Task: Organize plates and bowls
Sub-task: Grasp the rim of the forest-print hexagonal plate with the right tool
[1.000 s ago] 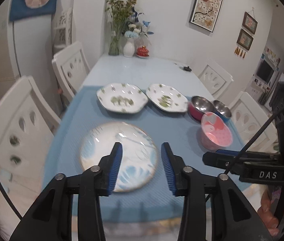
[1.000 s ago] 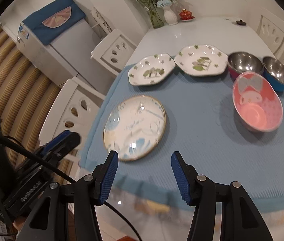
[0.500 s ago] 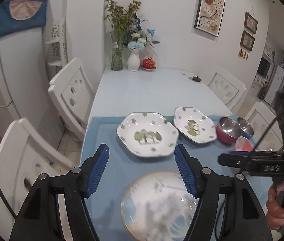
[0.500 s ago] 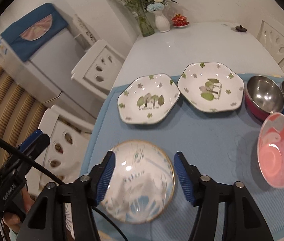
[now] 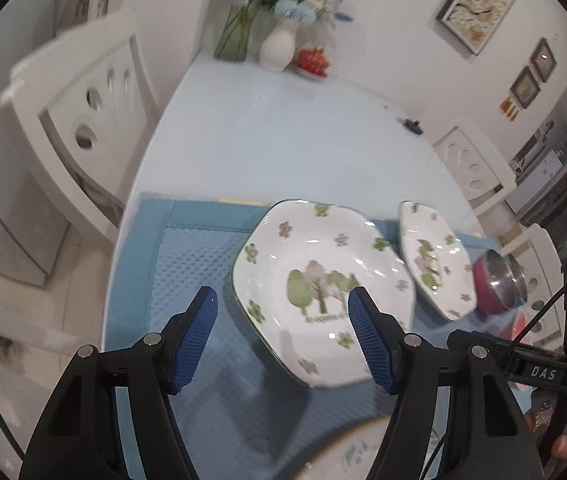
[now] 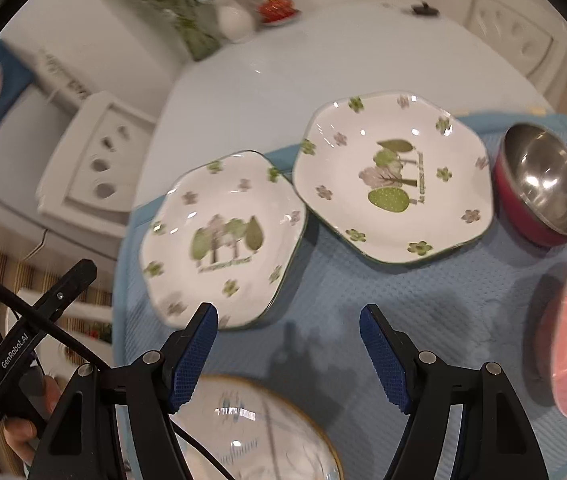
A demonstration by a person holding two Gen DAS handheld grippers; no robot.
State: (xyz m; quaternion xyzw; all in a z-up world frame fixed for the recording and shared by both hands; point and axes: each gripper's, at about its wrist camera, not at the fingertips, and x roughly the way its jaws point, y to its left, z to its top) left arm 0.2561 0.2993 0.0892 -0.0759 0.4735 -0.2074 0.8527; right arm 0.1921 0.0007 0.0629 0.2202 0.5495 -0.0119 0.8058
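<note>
Both grippers have swung up from the round blue-patterned plate point(image 6: 259, 436) toward the left tree-print hexagonal plate point(image 5: 315, 296) on the blue mat, left gripper point(image 5: 281, 344) and right gripper point(image 6: 289, 356) with fingers wide and empty, so it looks the likely first pick

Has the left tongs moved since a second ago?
Yes. The left tongs advanced up the table, from over the round plate to the nearer tree-pattern plate, and opened wider.
</note>
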